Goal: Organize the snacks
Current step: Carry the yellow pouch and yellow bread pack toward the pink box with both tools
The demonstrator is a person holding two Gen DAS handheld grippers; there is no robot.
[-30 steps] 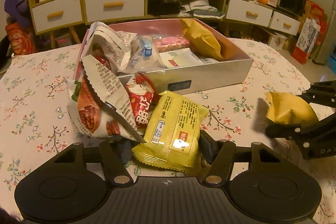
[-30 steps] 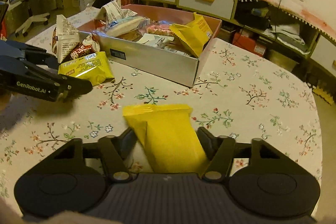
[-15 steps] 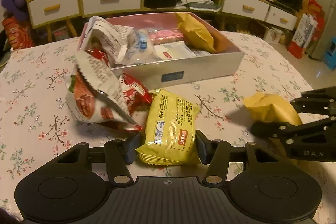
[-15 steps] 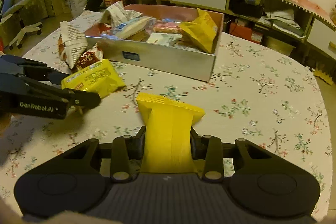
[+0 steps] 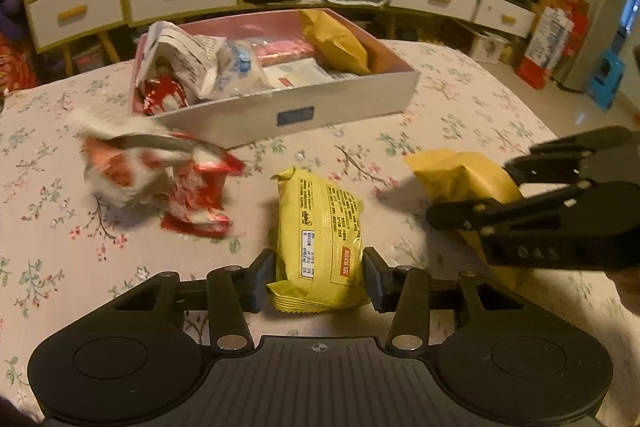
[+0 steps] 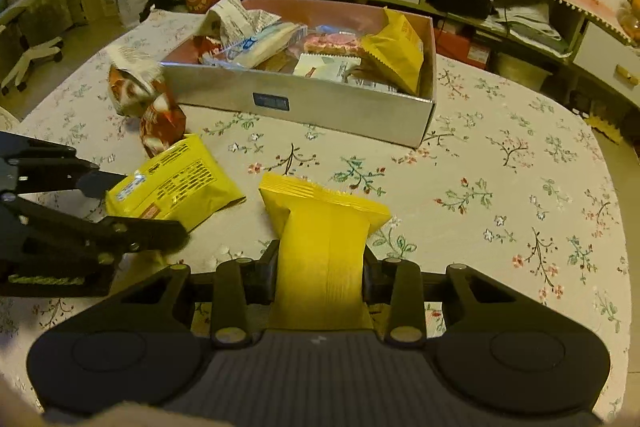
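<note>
I am gripping a printed yellow snack pack [image 5: 320, 239] in the left gripper [image 5: 318, 279], whose jaws are closing in on its sides, and I am clamping a plain yellow packet [image 6: 324, 239] in the right gripper [image 6: 320, 275]. Both packs are pointing lengthwise straight ahead of their jaws, toward the snack box [image 6: 304, 107] sitting beyond them on the table [image 6: 500, 187]. The right one is lying nearer its open right end, I judge.

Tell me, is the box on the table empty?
No, the box holds several snack packets, among them a yellow one at its right end.
</note>
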